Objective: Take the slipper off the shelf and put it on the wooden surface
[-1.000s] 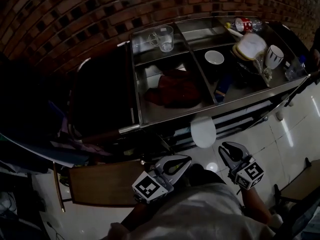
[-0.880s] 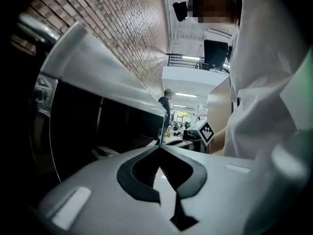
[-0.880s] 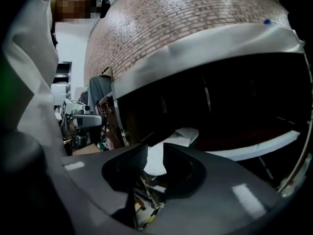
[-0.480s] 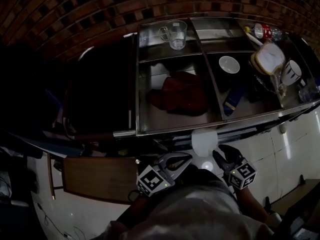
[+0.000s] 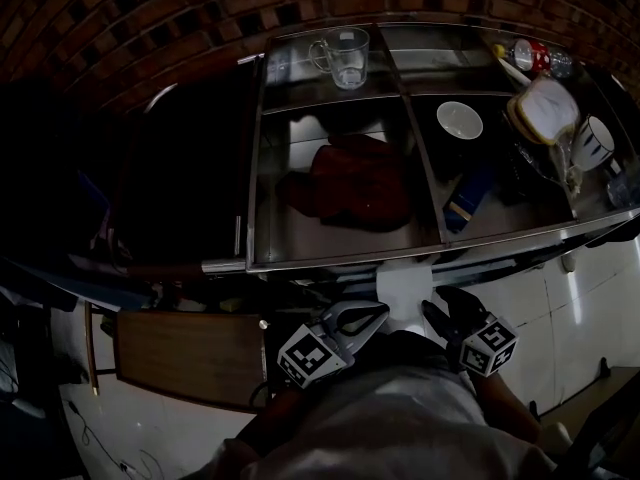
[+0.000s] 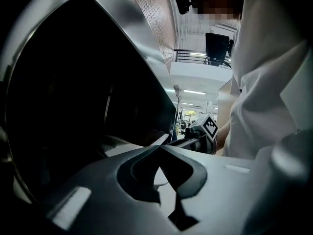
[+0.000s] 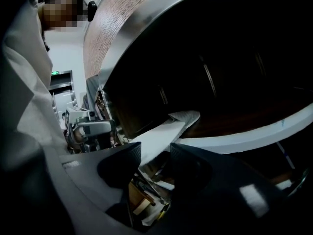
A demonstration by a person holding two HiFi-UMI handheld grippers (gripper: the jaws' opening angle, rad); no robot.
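Right gripper (image 5: pixel 445 306): my jaws are opening, pads off the flat white slipper (image 7: pixel 164 133) between them.
Left gripper (image 5: pixel 372 315): my jaws are together, empty.
Slipper: at the steel shelf (image 5: pixel 330 260) front edge, well apart from the smooth wooden table (image 5: pixel 185 353).

The slipper (image 5: pixel 405 286) is white, the cloth (image 5: pixel 355 183) seemingly dark red.

The white slipper (image 5: pixel 403 283) lies flat on the low shelf (image 5: pixel 472 263), one end poking out past the front edge; the brown wooden surface (image 5: pixel 185 353) stands well apart, off to its left.
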